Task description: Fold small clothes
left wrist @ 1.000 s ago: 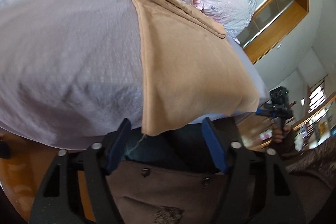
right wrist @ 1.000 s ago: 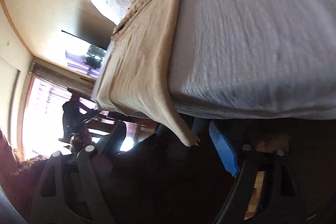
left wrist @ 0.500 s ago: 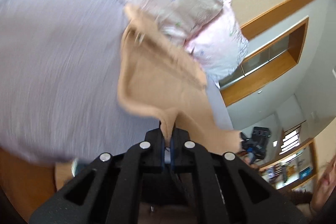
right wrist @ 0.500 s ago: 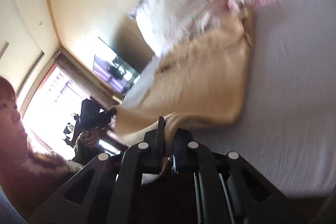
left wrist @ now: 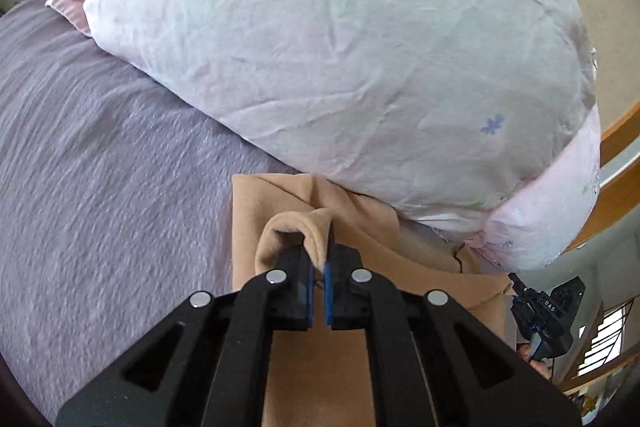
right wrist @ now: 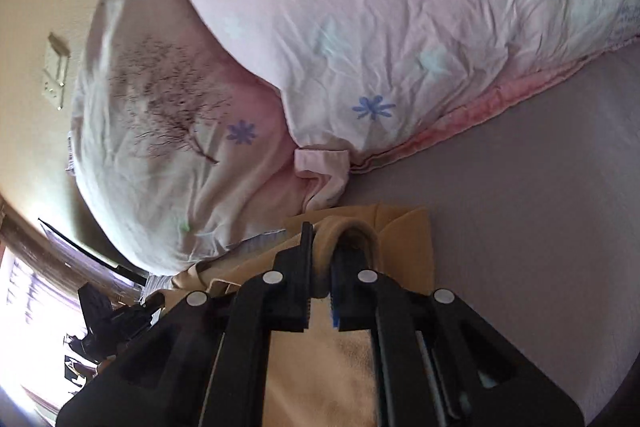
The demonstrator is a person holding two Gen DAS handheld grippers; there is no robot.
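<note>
A small tan garment (left wrist: pixel 256 223) lies on the lilac bedsheet (left wrist: pixel 100 155), its far edge against the pillows. My left gripper (left wrist: pixel 318 267) is shut on a looped corner of the tan garment, carried over the rest of it. My right gripper (right wrist: pixel 320 263) is shut on the other tan corner (right wrist: pixel 412 247), also folded over the garment. Both grippers sit near the garment's far edge, close to the pillows.
A large white flowered pillow (left wrist: pixel 340 59) fills the far side in the left wrist view. Pink and white pillows (right wrist: pixel 360 27) crowd the right wrist view. The other gripper (left wrist: pixel 544 311) shows at lower right. A wall switch (right wrist: pixel 56 71) is on the cream wall.
Both grippers closed on the garment's near corners at the bed edge, then carried them forward over the garment to its far edge by the pillows.
</note>
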